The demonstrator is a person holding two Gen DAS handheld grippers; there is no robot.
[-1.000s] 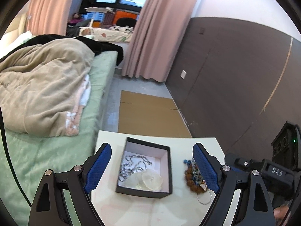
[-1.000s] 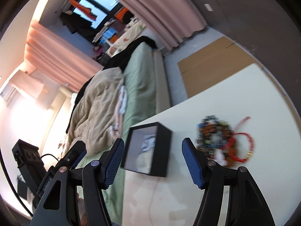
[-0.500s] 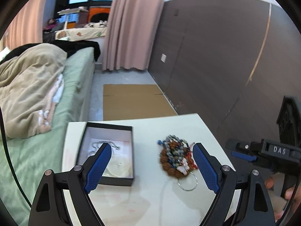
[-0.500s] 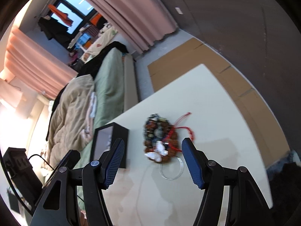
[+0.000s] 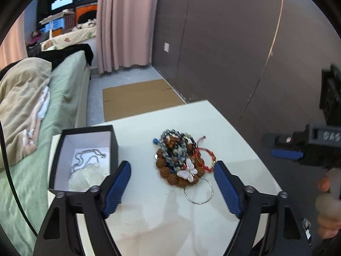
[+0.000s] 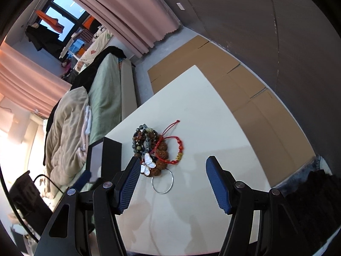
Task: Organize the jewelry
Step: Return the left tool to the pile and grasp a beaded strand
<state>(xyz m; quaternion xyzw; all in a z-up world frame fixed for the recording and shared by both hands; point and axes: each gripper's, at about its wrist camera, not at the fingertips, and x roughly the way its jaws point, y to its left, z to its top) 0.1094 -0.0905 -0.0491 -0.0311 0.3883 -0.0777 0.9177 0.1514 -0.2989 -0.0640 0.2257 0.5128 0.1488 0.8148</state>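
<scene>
A pile of jewelry [image 5: 178,157] lies on the white table [image 5: 162,219]: brown bead bracelets, a red cord bracelet [image 5: 205,159], a white butterfly pendant [image 5: 188,171] and a silver ring [image 5: 199,193]. A black box [image 5: 61,149] to its left holds a silver chain [image 5: 85,160]. My left gripper [image 5: 171,188] is open and empty, just short of the pile. My right gripper [image 6: 171,182] is open and empty above the pile [image 6: 153,149], and shows at the right of the left wrist view [image 5: 287,153].
A bed with a green sheet [image 5: 64,89] and a beige blanket [image 5: 19,106] stands left of the table. Flat cardboard [image 5: 138,98] lies on the floor beyond it. A dark wall [image 5: 234,53] runs along the right.
Both grippers have swung right from the black box toward the jewelry pile and come closer to it. Both stay open and empty.
</scene>
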